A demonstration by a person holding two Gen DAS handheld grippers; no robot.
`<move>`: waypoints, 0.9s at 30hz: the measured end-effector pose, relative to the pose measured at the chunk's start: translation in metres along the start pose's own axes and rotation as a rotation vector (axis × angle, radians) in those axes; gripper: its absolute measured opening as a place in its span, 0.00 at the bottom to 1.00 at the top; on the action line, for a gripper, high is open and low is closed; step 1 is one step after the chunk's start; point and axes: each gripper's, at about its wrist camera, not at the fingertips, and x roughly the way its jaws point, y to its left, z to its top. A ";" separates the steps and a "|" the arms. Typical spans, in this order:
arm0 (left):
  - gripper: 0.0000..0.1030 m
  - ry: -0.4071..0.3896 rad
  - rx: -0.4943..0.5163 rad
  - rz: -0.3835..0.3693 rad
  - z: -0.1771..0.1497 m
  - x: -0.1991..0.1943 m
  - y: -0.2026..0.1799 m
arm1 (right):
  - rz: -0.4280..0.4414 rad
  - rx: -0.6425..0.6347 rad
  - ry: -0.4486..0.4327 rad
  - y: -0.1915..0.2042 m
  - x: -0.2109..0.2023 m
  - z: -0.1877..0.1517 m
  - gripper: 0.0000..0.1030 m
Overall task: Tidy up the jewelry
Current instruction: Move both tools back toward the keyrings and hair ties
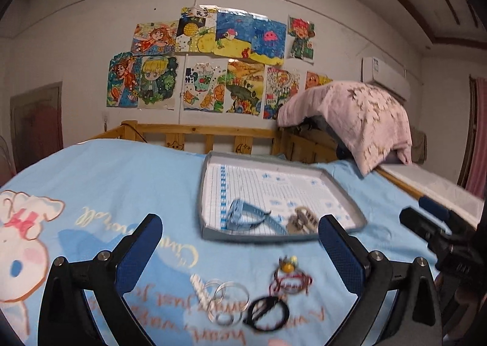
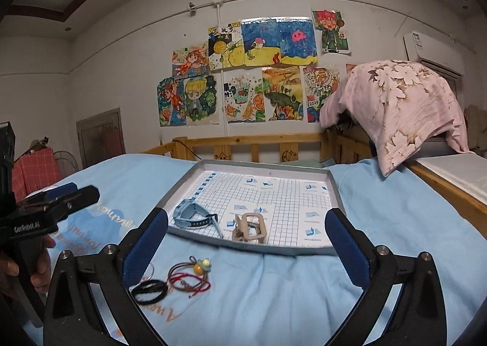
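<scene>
Blue-padded, the left gripper (image 1: 240, 251) and right gripper (image 2: 246, 245) hang spread wide and empty above the pale blue bedsheet (image 2: 395, 224). A light blue plastic watch (image 2: 194, 214) and beige hair claw (image 2: 249, 226) lie in the shallow grey tray (image 2: 336, 193). Black hair ties (image 2: 149, 290) and red cord bracelets (image 2: 190, 280) wait outside, probably next: descend and pinch one.

1. In the left wrist view the rings (image 1: 223, 303) and black hair ties (image 1: 268, 312) just in front of the tray (image 1: 341, 186) are smeared; their count cannot be told.
2. The hair clip (image 1: 301, 219) inside the tray is blurred there.
3. In the right wrist view a gripper finger (image 2: 146, 248) covers part of the hair ties (image 2: 150, 291) in front of the tray (image 2: 333, 181).
4. The print on the tray's lining is too small to read.
5. The hand (image 2: 42, 267) left of the tray is cut by the frame edge.
</scene>
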 end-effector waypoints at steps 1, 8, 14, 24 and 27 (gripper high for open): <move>1.00 0.009 0.012 0.011 -0.004 -0.005 -0.001 | 0.001 0.001 0.003 0.001 -0.003 -0.002 0.98; 1.00 0.052 0.008 0.044 -0.025 -0.029 0.005 | 0.009 0.000 0.038 0.007 -0.022 -0.017 0.98; 1.00 0.080 0.017 0.064 -0.036 -0.033 0.006 | 0.011 -0.013 0.071 0.012 -0.029 -0.031 0.98; 1.00 0.112 0.005 0.066 -0.037 -0.024 0.009 | 0.005 -0.008 0.119 0.015 -0.018 -0.039 0.98; 1.00 0.112 -0.002 0.067 -0.036 -0.021 0.009 | 0.006 -0.014 0.122 0.018 -0.015 -0.040 0.98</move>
